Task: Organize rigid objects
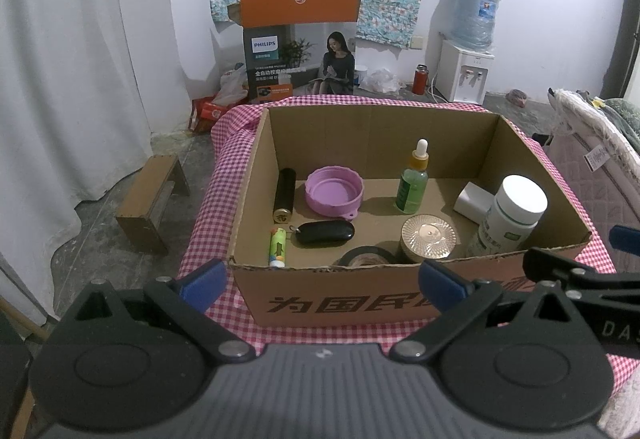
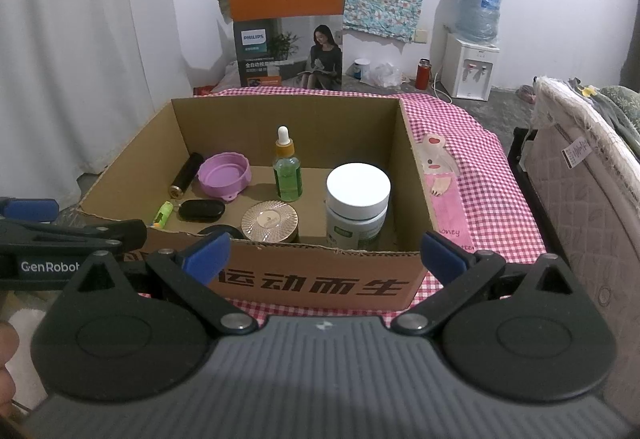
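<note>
An open cardboard box (image 1: 360, 295) (image 2: 320, 279) sits on the pink checked cloth. Inside it are a purple lid (image 1: 334, 191) (image 2: 225, 174), a green dropper bottle (image 1: 413, 183) (image 2: 287, 173), a white-capped jar (image 1: 510, 215) (image 2: 357, 205), a round gold tin (image 1: 428, 237) (image 2: 270, 225), a black tube (image 1: 284, 195), a black key fob (image 1: 324, 233), a small green tube (image 1: 277, 248), a tape roll (image 1: 366, 257) and a white box (image 1: 474, 203). My left gripper (image 1: 322, 279) and right gripper (image 2: 326, 255) both stand open before the box's near wall, holding nothing.
The pink checked cloth (image 2: 480, 175) covers the table; a pink cartoon pouch (image 2: 442, 183) lies right of the box. A wooden stool (image 1: 154, 199) stands on the floor at left, a mattress edge (image 2: 580, 175) at right. A Philips carton (image 1: 298, 39) and water dispenser (image 1: 466, 71) stand behind.
</note>
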Motion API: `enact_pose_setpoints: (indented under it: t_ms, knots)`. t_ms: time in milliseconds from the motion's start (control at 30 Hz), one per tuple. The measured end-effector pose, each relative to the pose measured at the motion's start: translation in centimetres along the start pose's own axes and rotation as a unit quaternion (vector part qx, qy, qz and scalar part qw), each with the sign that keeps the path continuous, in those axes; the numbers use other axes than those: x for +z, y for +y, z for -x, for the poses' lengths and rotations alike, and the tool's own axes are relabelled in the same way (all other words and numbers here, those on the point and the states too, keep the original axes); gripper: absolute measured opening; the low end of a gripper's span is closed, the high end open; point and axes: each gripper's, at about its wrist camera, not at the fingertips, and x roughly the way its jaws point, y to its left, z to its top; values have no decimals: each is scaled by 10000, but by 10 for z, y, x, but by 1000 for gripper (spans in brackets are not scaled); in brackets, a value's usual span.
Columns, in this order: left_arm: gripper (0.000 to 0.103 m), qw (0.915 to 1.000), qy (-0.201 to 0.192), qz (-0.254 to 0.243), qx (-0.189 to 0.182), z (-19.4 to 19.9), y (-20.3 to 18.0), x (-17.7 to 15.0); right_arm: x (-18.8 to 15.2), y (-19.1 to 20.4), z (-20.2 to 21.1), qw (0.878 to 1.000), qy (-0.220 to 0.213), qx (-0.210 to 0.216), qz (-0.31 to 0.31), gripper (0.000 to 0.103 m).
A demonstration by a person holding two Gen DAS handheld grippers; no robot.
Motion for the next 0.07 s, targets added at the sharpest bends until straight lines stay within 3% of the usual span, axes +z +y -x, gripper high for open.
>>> enact_pose_setpoints:
  t_ms: [67]
  knots:
    - [103,10000,0,1,2,0,0,0,0,0,-1,10000,1,2,4,102]
